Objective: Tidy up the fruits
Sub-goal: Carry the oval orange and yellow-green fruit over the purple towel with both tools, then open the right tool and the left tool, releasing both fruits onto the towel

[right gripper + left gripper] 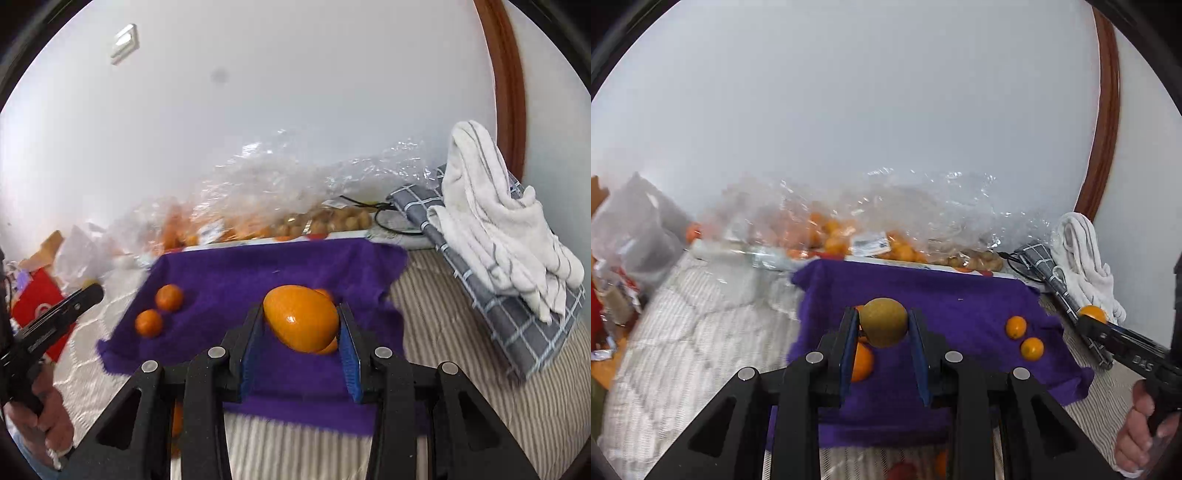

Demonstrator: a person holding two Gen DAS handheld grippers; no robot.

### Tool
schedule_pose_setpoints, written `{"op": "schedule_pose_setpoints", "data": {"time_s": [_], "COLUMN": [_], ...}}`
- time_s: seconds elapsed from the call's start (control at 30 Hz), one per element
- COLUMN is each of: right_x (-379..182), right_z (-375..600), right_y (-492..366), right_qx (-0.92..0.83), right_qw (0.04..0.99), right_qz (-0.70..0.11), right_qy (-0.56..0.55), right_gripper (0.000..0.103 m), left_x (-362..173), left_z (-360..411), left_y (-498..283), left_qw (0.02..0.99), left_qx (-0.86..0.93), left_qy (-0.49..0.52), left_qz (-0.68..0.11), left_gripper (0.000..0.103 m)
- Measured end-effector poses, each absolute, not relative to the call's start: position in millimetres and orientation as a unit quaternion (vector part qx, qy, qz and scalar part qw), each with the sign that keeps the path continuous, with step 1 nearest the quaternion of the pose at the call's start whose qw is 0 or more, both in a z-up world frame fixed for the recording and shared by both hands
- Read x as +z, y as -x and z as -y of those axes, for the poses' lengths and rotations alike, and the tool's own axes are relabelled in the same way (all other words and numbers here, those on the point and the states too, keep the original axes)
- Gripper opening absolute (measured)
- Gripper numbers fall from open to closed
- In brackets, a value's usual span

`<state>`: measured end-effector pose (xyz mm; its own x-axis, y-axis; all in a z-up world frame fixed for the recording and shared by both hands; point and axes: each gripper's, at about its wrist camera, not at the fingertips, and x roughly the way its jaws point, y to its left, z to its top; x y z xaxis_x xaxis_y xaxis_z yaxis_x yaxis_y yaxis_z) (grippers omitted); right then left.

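A striped bedcover (461, 369) fills the lower part of both views, and a purple cloth (960, 295) is spread across its centre. Clear plastic bags (886, 221) of small oranges are piled along the cloth's far edge, against the wall. At the right of the right wrist view, a white towel (498, 221) is heaped on a grey checked cloth (517, 325), crowding the purple cloth's right edge.

The left gripper (883, 325) is held low over the cloth, its fingers closed on a greenish-yellow round fruit (883, 322). The right gripper (301, 321) is likewise clamped on a glossy orange fruit (301, 318). 2 small oranges (1024, 338) lie loose on open cloth at the right of the left wrist view; another orange (862, 363) sits beneath the left fingers.
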<state>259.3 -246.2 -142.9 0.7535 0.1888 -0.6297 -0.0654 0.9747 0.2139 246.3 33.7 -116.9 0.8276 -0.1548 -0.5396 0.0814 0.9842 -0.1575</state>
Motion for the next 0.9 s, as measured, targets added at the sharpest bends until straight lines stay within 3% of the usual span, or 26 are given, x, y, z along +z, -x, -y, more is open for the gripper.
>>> {"op": "schedule_pose_setpoints", "data": {"time_s": [0.37,0.9], "right_x": [-194.1,-204.2], "right_z": [249.5,235.5], "right_y": [-264.7,-269.0], "right_qx": [0.101,0.096], "right_qw": [0.910,0.903], "right_qz": [-0.392,-0.414], "right_qy": [-0.095,-0.057], "right_gripper": [0.039,0.039], "left_x": [-169.4,-182.4], "left_z": [-10.0,-19.1], "left_y": [-262.7,-271.8], "left_qw": [0.932,0.920], "left_qx": [-0.081,-0.068], "left_qy": [0.055,0.075], "left_qz": [-0.348,-0.379], "left_gripper": [0.026,0.026]}}
